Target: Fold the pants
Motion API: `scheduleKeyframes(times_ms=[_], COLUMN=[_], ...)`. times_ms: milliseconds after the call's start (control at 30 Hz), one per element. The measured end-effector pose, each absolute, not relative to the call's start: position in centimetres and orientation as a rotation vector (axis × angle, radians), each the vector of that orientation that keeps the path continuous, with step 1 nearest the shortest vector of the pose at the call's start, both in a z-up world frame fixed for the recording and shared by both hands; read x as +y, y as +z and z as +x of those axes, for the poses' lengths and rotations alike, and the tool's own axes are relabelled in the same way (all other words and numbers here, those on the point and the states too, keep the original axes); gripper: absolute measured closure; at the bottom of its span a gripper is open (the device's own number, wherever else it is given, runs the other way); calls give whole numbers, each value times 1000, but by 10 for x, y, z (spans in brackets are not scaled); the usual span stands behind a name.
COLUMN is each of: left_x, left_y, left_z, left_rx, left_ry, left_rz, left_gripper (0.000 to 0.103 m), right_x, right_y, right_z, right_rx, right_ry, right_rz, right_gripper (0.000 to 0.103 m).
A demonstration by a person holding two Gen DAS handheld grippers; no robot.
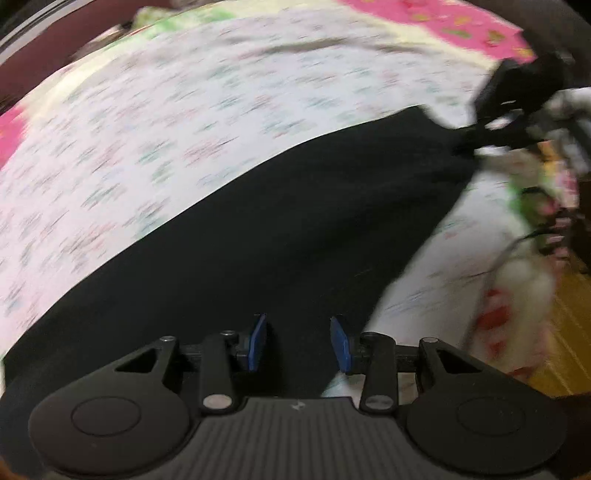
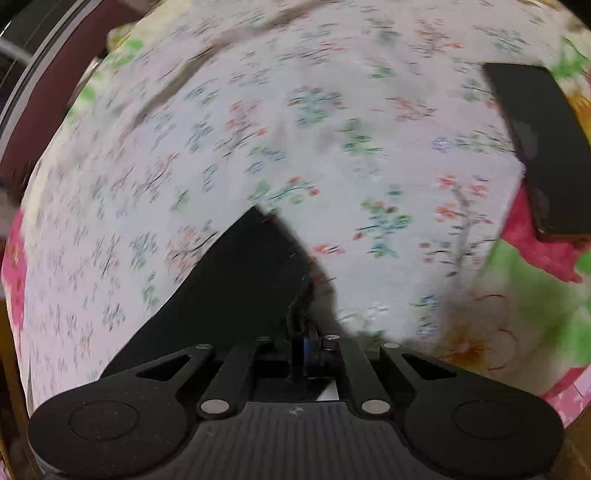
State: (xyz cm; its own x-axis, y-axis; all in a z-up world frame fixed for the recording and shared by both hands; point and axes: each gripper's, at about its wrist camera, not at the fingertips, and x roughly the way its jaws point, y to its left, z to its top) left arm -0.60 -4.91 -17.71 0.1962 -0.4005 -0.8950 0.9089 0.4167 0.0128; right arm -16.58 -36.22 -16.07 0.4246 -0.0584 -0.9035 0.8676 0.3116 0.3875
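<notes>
Nearest the left wrist camera, the left gripper [image 1: 300, 341] stood with its blue pads [image 1: 257, 341] parted and nothing pressed between them; the black pants [image 1: 258, 229] lay directly beneath and ahead of the fingers, spread as a broad dark band running from below the tool off toward its upper right. There the right gripper [image 1: 517, 99] showed as a dark blurred shape at the far end of the cloth. A white floral bedsheet [image 1: 184, 122] stretched ahead and to the left of the tool, with a pink patterned cover [image 1: 454, 26] at its far right edge. In the right wrist view, the right gripper [image 2: 301, 354] was closed, its jaws pinching an edge of the pants [image 2: 236, 288], which rose in a dark peak just ahead and to the left of the fingers. A flat black object [image 2: 539, 147], unclear in kind, lay well off to the upper right on the sheet [image 2: 258, 110].
</notes>
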Motion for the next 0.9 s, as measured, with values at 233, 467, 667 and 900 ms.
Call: scheduleKeyframes(times_ms=[233, 467, 667, 900], left_x=[2, 105, 206, 168], left_y=[-200, -201, -206, -167], left_z=[17, 53, 95, 99], left_rx=[948, 1026, 1068, 946], left_ry=[-758, -459, -124, -230], left_rz=[729, 680, 699, 594], left_gripper=[53, 53, 51, 55], right_x=[-372, -363, -355, -353], right_y=[-162, -164, -159, -157], right_z=[-164, -145, -127, -127], right_rx=[967, 1058, 1112, 1103], right_ry=[-776, -809, -821, -856], right_rz=[1105, 1010, 923, 918], right_gripper=[103, 103, 94, 94])
